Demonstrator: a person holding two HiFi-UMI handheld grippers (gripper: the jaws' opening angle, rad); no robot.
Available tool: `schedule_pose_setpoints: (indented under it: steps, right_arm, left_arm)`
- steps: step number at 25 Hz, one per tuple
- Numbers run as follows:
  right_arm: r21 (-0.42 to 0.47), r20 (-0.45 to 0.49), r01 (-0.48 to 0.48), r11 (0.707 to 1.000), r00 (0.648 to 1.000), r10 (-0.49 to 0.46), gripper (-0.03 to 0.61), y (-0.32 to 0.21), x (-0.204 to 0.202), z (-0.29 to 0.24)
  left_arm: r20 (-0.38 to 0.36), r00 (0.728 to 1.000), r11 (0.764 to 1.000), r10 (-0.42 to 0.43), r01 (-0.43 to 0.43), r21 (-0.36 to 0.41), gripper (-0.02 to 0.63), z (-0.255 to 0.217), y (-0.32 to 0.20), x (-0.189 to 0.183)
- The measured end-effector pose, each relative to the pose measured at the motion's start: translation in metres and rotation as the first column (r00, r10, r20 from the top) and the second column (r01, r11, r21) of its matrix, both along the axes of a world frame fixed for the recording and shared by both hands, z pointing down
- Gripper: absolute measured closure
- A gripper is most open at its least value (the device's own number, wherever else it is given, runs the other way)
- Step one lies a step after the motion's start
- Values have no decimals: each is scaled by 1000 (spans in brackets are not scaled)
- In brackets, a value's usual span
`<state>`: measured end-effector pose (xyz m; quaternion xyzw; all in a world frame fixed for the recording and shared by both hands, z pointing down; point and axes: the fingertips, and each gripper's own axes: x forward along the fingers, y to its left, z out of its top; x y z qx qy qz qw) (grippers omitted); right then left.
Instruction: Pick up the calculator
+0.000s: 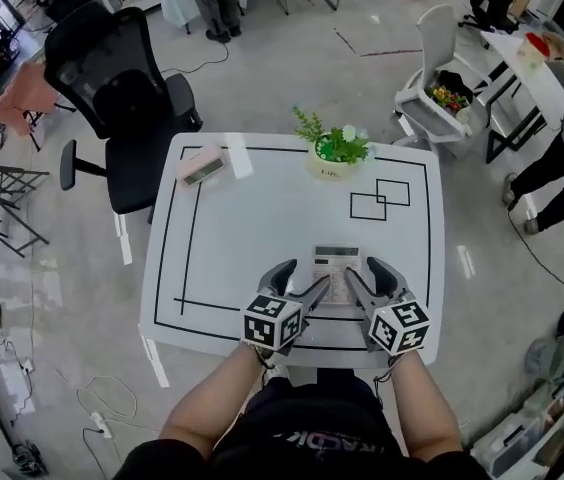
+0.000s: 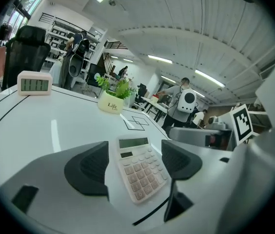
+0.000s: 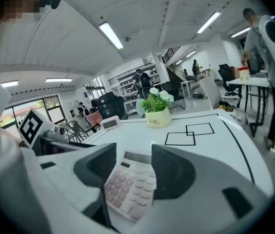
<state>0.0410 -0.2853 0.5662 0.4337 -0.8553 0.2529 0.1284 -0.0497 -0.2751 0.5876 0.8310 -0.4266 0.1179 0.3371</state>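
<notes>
Left hand-held gripper (image 1: 300, 280) — low, astride calculator (image 1: 336, 261)

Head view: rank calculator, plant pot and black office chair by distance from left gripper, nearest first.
1. Pale grey calculator, right at the left gripper, near edge.
2. Cream pot with green plant, table's far edge.
3. Black mesh office chair, beyond the far left corner.

Near end of calculator (image 1: 336, 266) crowded by left gripper (image 1: 300, 283) and right gripper (image 1: 370, 280). Beyond calculator: bare table (image 1: 262, 228), passable up to potted plant (image 1: 334, 153). Desk clock (image 1: 202, 168) well off, beyond-left.
</notes>
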Motion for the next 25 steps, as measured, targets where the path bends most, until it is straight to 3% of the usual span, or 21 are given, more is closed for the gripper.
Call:
schedule_pose_setpoints:
  steps: [13,25]
  right_arm:
    - [-207,19,74,976,997,-71,368,-30,9,72]
    - [-252,-26,103,962,993,-113,368,-30,7,86]
  left_arm:
    - [55,998,991,-38,44,-129,286,58,-27,14]
    - [123,992,988,-11,30,-153,291,71,-28,21]
